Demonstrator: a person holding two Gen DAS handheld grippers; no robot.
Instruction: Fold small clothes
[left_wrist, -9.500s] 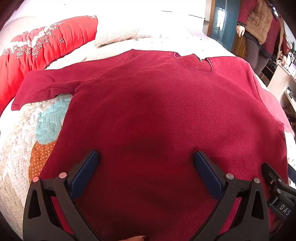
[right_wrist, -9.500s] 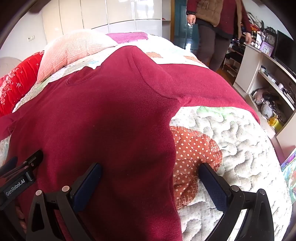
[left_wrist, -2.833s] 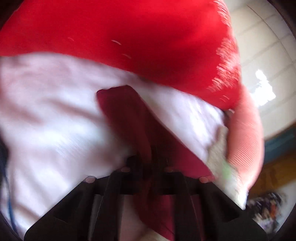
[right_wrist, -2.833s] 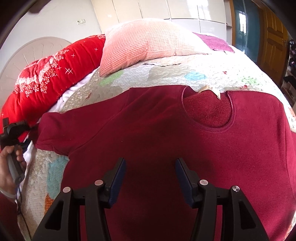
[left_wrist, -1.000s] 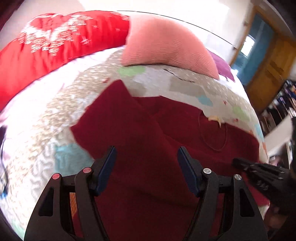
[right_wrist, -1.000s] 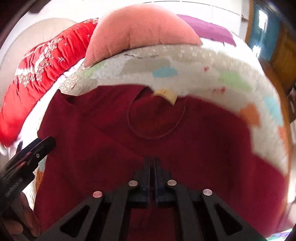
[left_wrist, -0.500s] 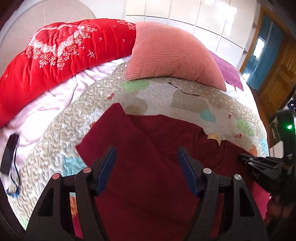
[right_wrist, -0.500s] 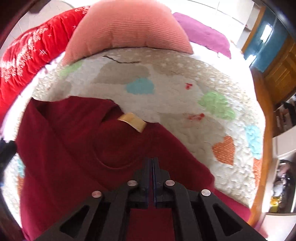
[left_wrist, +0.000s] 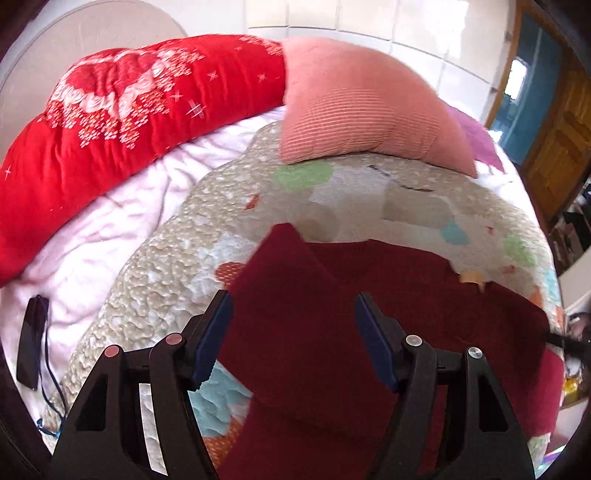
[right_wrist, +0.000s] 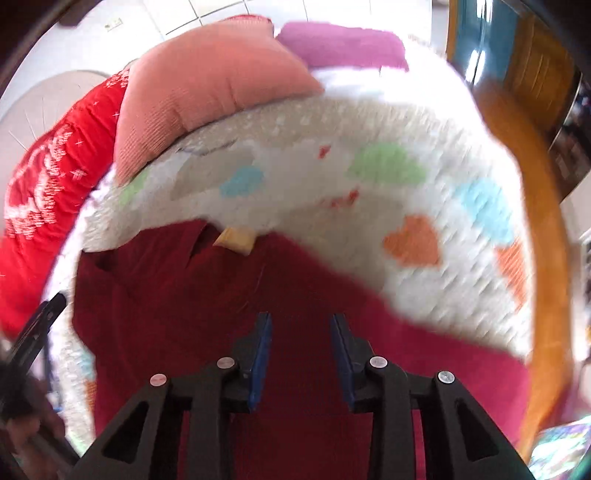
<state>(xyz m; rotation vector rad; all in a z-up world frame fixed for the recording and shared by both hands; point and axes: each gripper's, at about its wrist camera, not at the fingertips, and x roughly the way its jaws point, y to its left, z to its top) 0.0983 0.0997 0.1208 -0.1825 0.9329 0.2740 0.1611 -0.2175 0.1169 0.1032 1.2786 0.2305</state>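
A dark red sweater (left_wrist: 406, 295) lies on the quilted bed with both sleeves folded in over its body. It also shows in the right wrist view (right_wrist: 177, 295), with a yellow neck label (right_wrist: 236, 238) at its collar. My left gripper (left_wrist: 293, 314) is open and empty above the folded left sleeve. My right gripper (right_wrist: 301, 334) is open and empty above the folded right side of the sweater. The right view is blurred.
A patchwork quilt (left_wrist: 369, 195) covers the bed. A pink pillow (left_wrist: 362, 114) and a red floral duvet (left_wrist: 122, 110) lie at the head. A black device with a cord (left_wrist: 31, 343) lies on the pink sheet at left. A wooden door (left_wrist: 557, 147) stands at right.
My right gripper, shut on the sweater half a second ago, has let go and opened. My left gripper stays open and has drifted slightly back from the sweater.
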